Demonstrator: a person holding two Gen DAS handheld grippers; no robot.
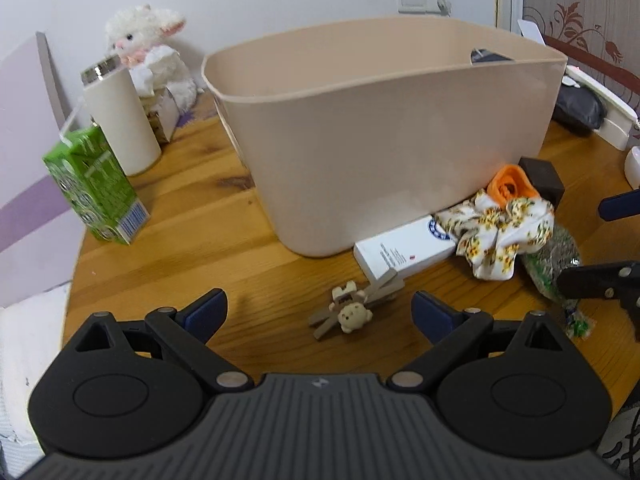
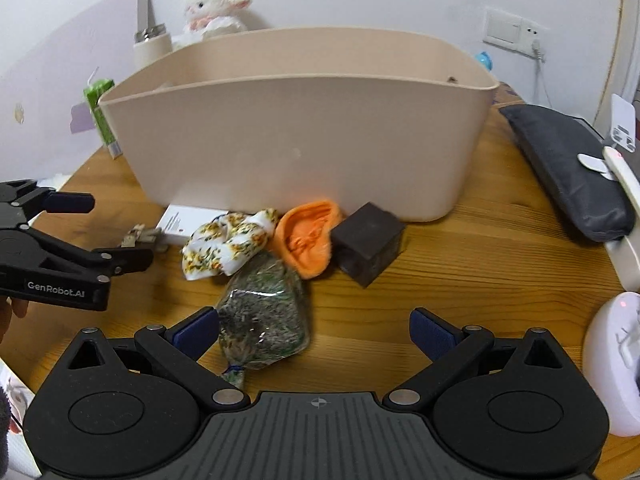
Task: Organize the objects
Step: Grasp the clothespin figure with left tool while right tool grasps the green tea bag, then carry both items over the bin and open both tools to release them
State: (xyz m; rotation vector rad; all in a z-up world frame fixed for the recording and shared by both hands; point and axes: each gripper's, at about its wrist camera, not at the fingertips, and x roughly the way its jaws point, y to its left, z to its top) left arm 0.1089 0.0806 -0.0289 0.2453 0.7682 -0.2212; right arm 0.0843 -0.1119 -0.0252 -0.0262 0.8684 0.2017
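A beige plastic bin (image 1: 360, 140) stands on the wooden table (image 1: 180, 240); it also shows in the right wrist view (image 2: 304, 136). In front of it lie a white box (image 1: 400, 250), wooden clips with a bear (image 1: 348, 312), a floral cloth (image 1: 504, 232), an orange cloth (image 2: 308, 240), a dark cube (image 2: 368, 240) and a clear bag of dried herbs (image 2: 264, 320). My left gripper (image 1: 320, 312) is open just before the clips. My right gripper (image 2: 312, 332) is open, its left finger beside the herb bag.
A green carton (image 1: 96, 188), a white tumbler (image 1: 120, 116) and a plush lamb (image 1: 148, 48) stand at the left back. A dark pouch (image 2: 568, 172) and white devices (image 2: 616, 360) lie at the right. The table edge is near on the left.
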